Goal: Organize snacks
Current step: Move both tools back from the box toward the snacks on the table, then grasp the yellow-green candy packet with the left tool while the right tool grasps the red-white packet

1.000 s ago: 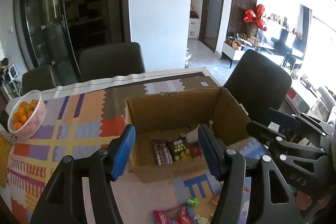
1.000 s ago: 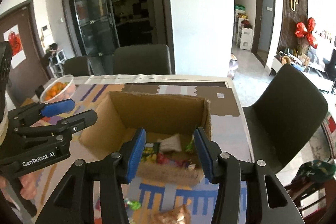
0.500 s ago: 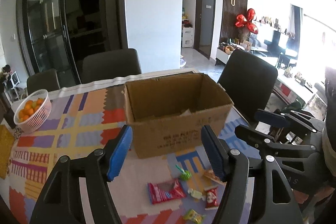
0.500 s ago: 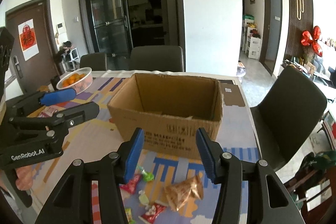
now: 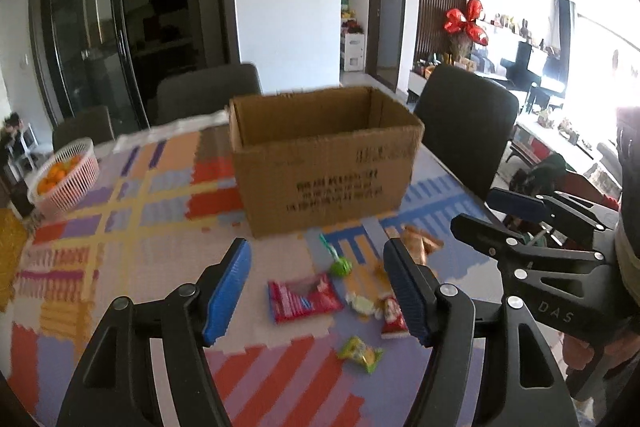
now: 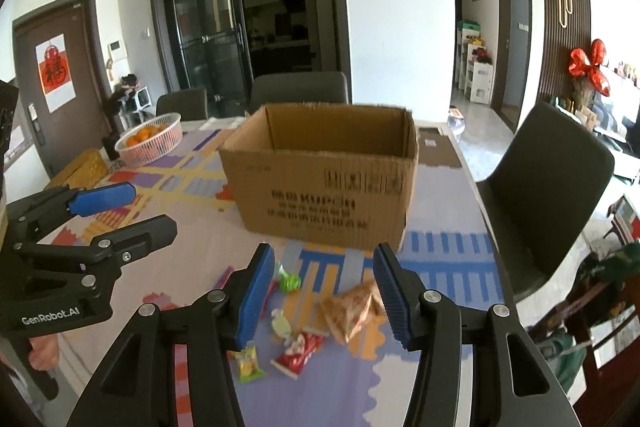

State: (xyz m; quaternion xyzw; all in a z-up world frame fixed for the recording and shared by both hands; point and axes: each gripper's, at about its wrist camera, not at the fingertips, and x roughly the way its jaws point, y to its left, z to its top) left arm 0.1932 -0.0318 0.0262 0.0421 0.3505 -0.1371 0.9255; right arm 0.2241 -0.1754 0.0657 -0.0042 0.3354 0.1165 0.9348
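Observation:
An open cardboard box (image 5: 326, 163) stands on the patterned table; it also shows in the right wrist view (image 6: 324, 179). Loose snacks lie in front of it: a red packet (image 5: 304, 297), a green candy (image 5: 339, 266), a yellow-green packet (image 5: 360, 353), a small red wrapper (image 5: 394, 323) and an orange-brown bag (image 6: 352, 309). My left gripper (image 5: 318, 293) is open and empty above the snacks. My right gripper (image 6: 322, 297) is open and empty above them too. Each gripper shows in the other's view, the right one (image 5: 516, 215) and the left one (image 6: 100, 211).
A pink basket of oranges (image 6: 150, 143) sits at the table's far left. Dark chairs stand behind the table (image 5: 208, 93) and at its right side (image 6: 548, 183). A yellow object (image 6: 80, 169) lies near the left edge.
Both grippers have pulled back and down from over the box toward the near table edge. The box interior is no longer seen; the loose snacks now lie between the fingers.

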